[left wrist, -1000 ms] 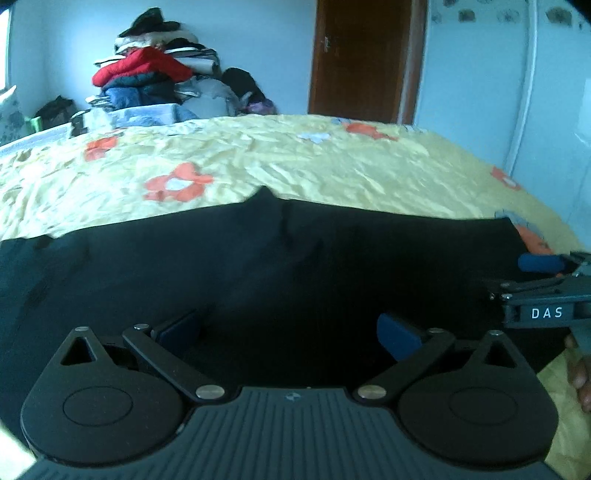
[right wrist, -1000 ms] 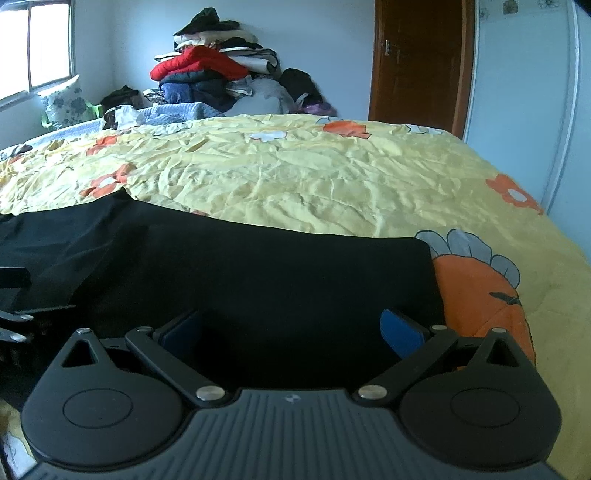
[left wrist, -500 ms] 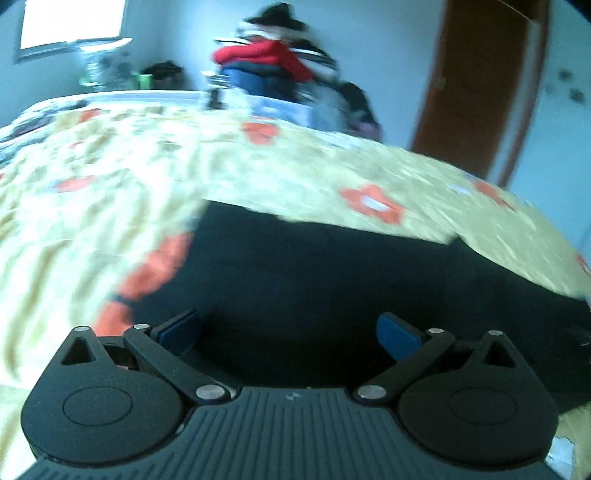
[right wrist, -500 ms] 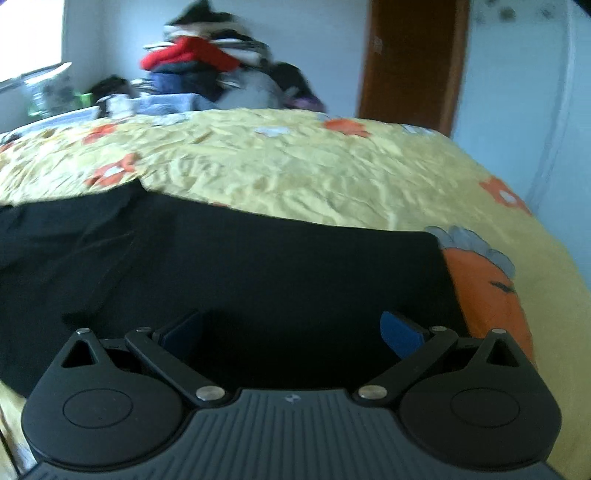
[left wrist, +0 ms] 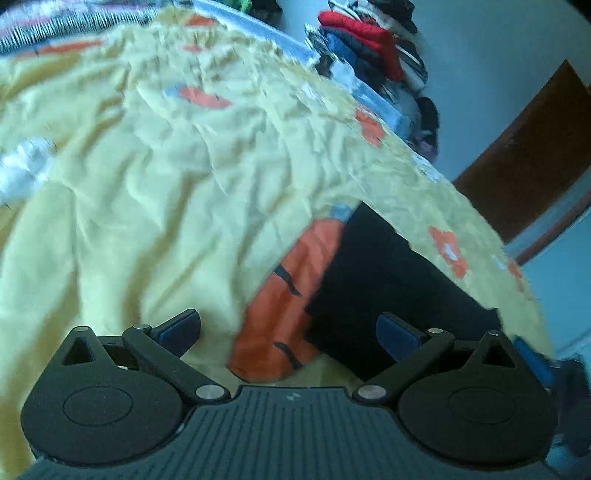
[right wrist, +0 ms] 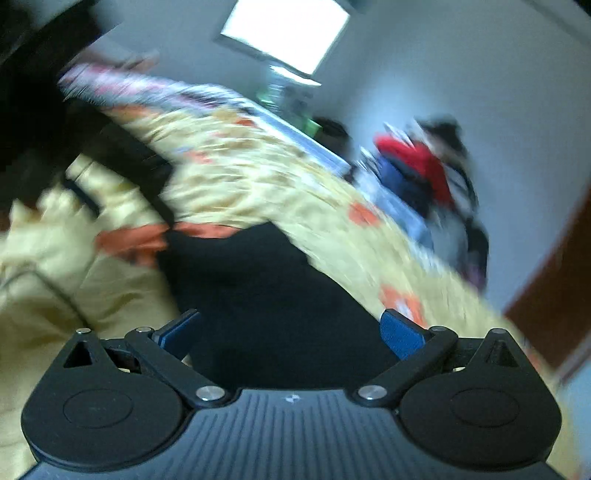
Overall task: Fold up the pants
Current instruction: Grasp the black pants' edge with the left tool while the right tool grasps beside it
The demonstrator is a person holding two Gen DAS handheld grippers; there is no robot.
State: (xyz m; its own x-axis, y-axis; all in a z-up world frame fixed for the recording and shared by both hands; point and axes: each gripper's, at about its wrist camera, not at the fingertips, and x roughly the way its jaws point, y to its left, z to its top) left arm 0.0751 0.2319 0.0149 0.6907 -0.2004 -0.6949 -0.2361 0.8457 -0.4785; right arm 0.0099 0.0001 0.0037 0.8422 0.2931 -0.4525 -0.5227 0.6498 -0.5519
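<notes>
The left wrist view is fairly sharp and shows the wrinkled yellow bedspread with orange flower prints (left wrist: pixel 155 192) filling most of the frame, with one end of the flat black fabric pants (left wrist: pixel 388 288) lying on it to the right of centre, next to a large orange print. The right wrist view is tilted and heavily blurred; only it shows the bright rectangular window (right wrist: pixel 286 31) high on the wall, and in it the pants (right wrist: pixel 273 295) run up the middle of the frame. Both views catch the heap of red, blue and dark clothes (left wrist: pixel 373 48) beyond the bed. The left gripper (left wrist: pixel 290 330) has its blue-padded fingers spread wide and empty, the pants' end lying ahead of its right finger. The right gripper (right wrist: pixel 291 330) is likewise wide and empty, with the black cloth lying between and beyond its fingers.
</notes>
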